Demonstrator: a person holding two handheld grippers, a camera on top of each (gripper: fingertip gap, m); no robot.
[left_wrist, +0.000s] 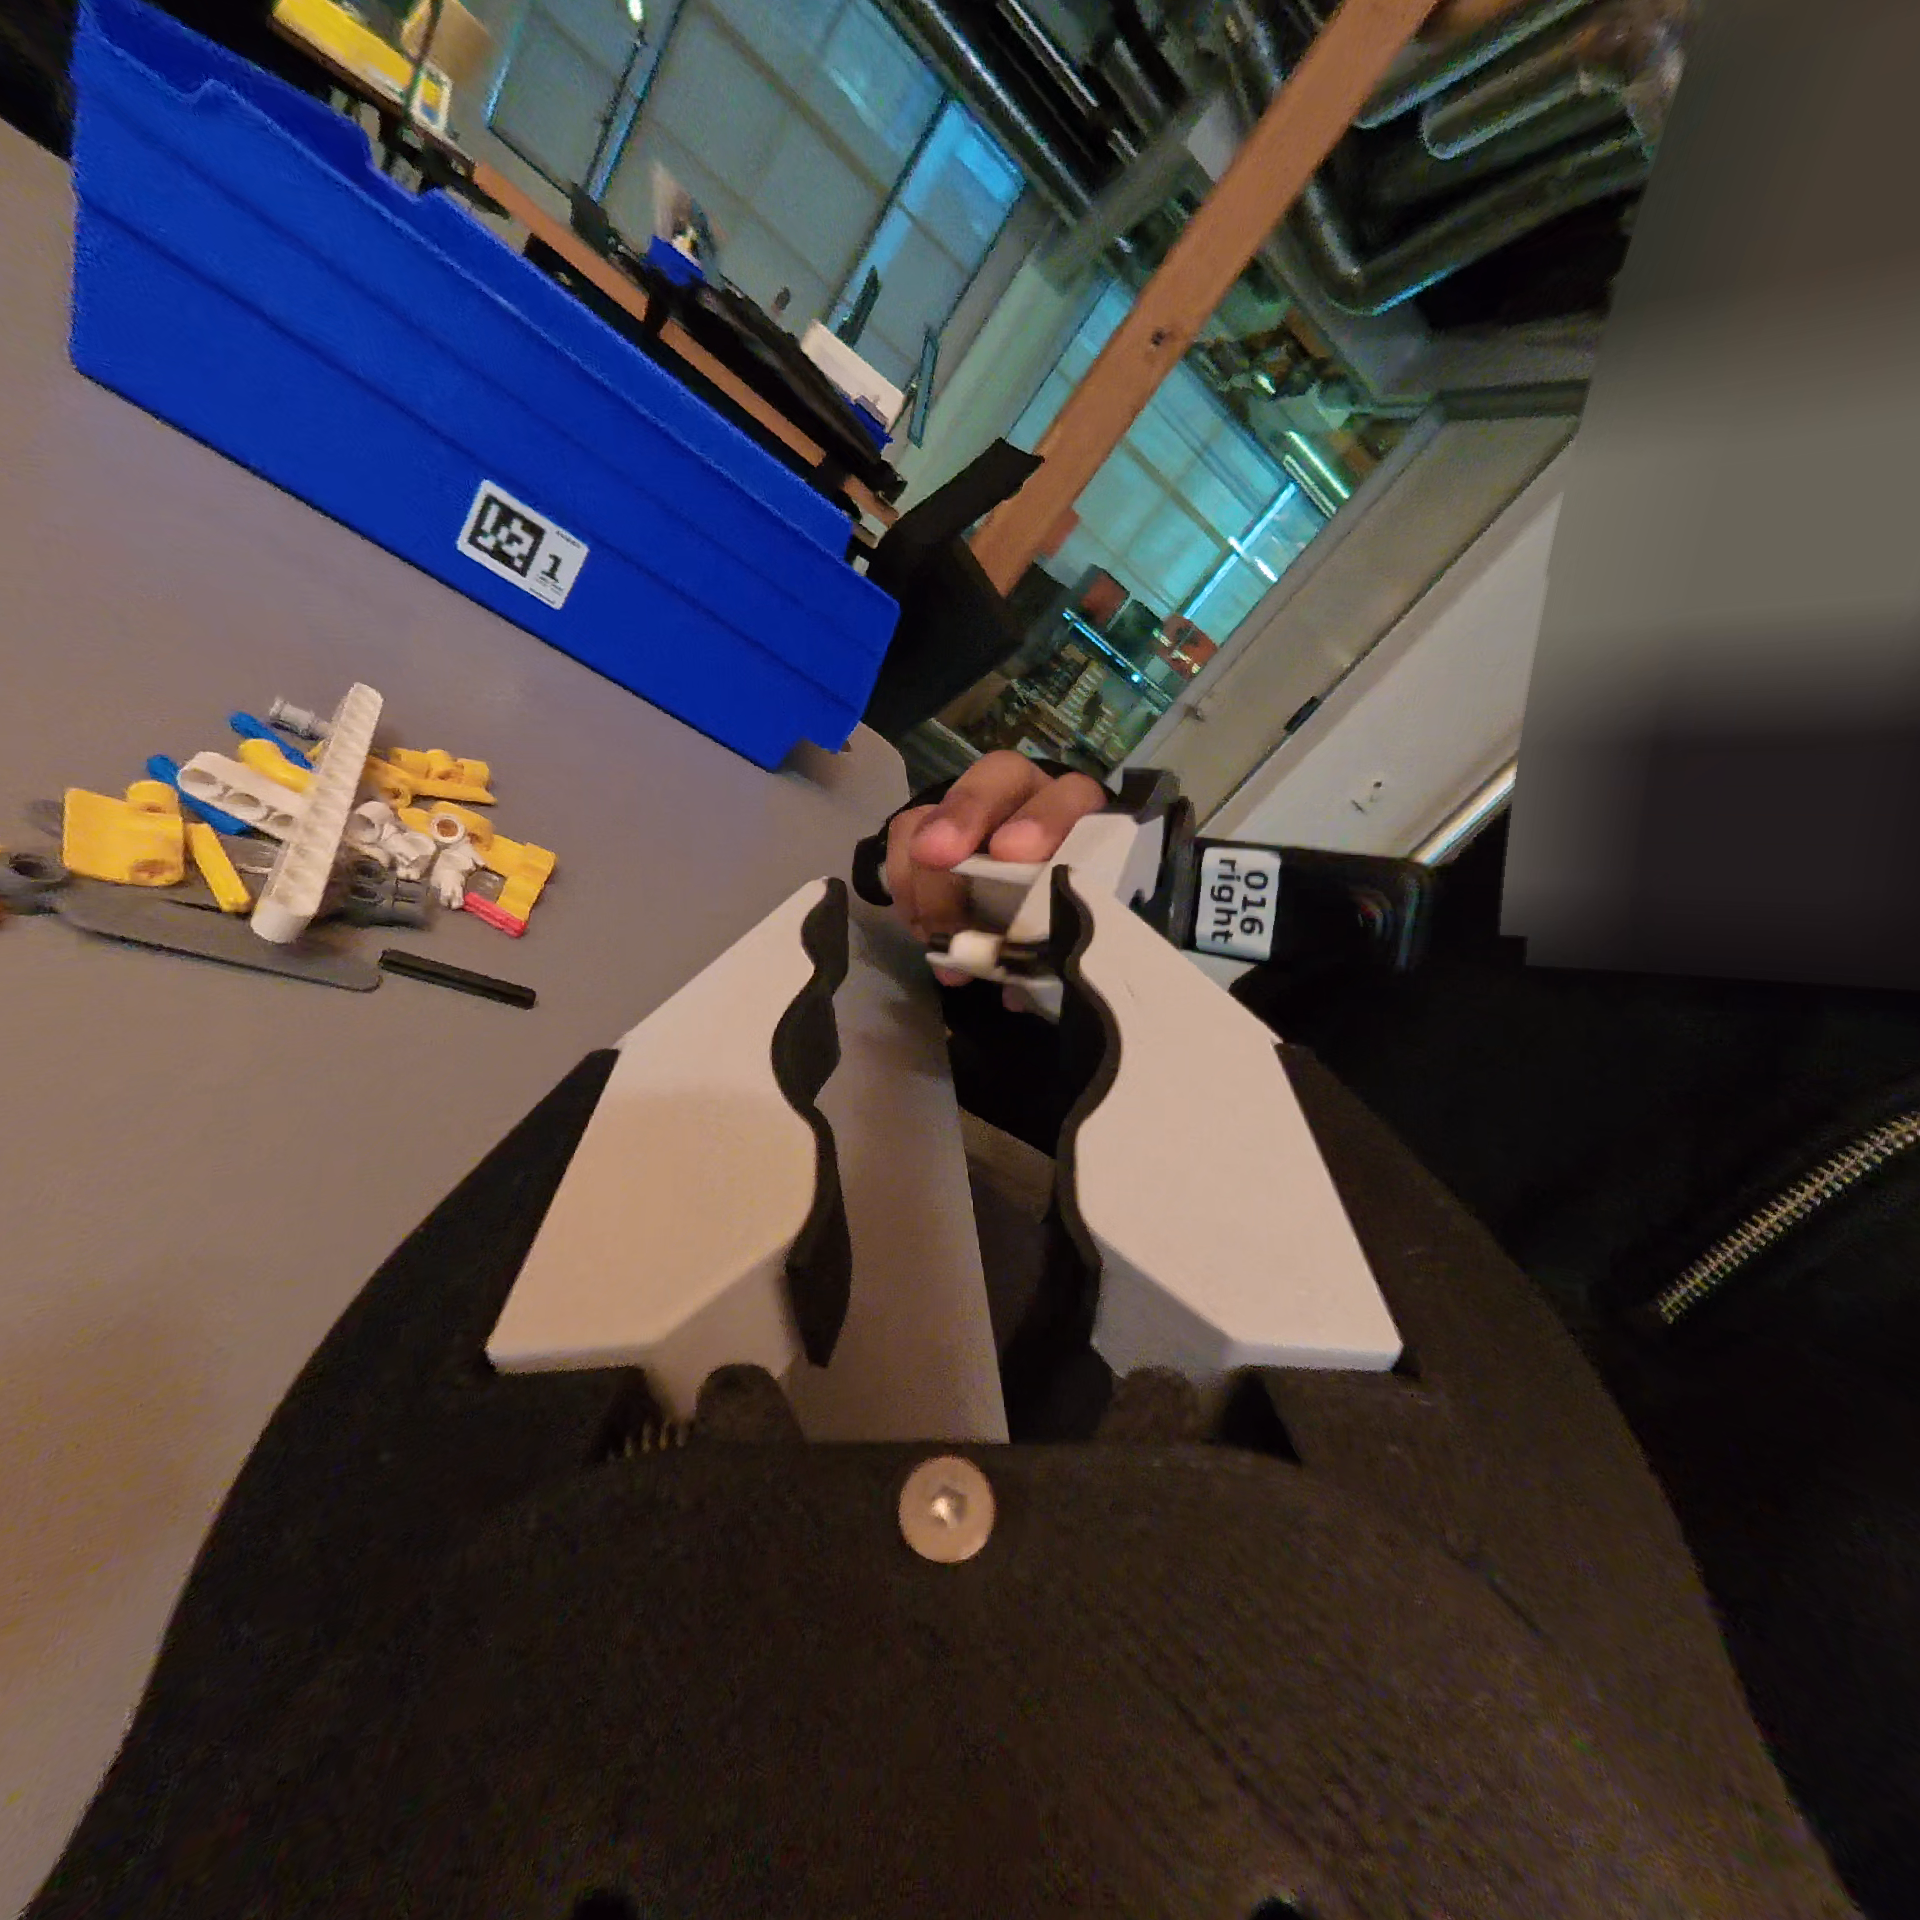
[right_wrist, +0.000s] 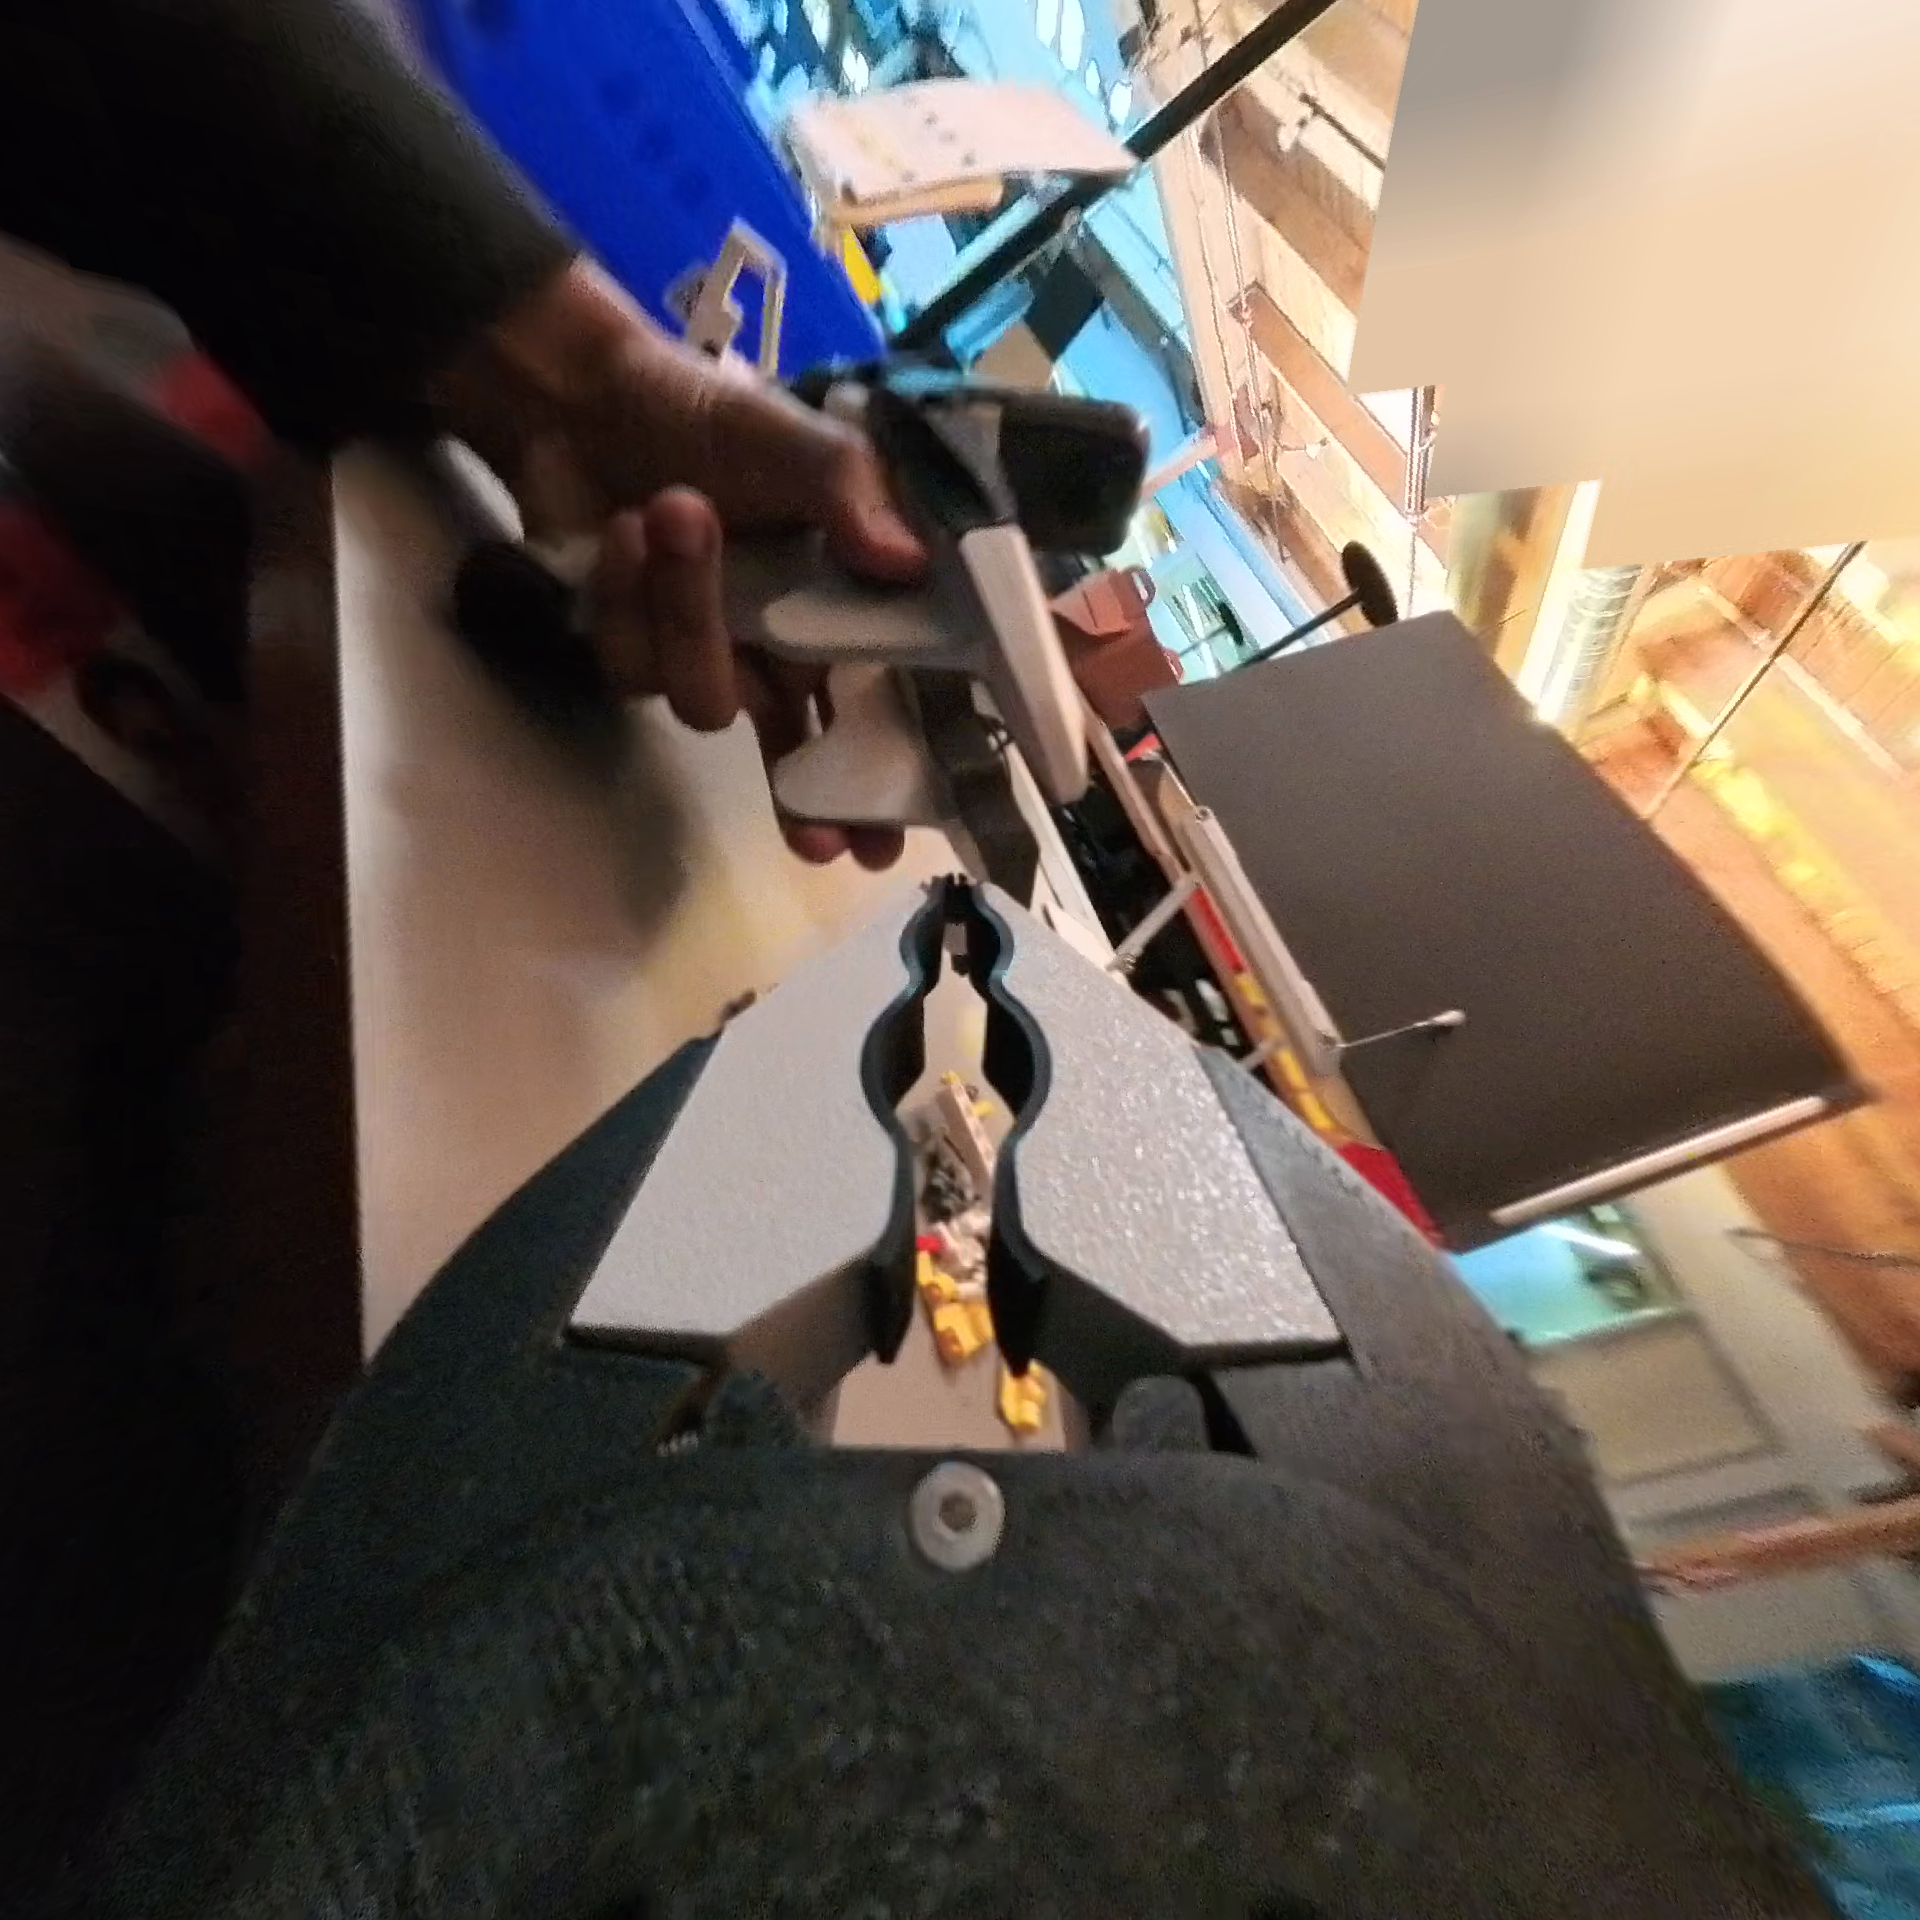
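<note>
Left wrist view, from nine o'clock toward three. A heap of yellow, white and grey building-toy parts (left_wrist: 301, 821) lies on the grey table (left_wrist: 208, 1143), a black axle rod (left_wrist: 457, 978) just at its five o'clock. A blue bin (left_wrist: 416, 353) stands at eleven o'clock. The left tongs (left_wrist: 951, 899) stand open with nothing between the pads. Just beyond, at one o'clock, the right tongs (left_wrist: 961, 948), gripped by a hand (left_wrist: 977, 831), are closed on a small black pin carrying a white bush (left_wrist: 982, 948).
</note>
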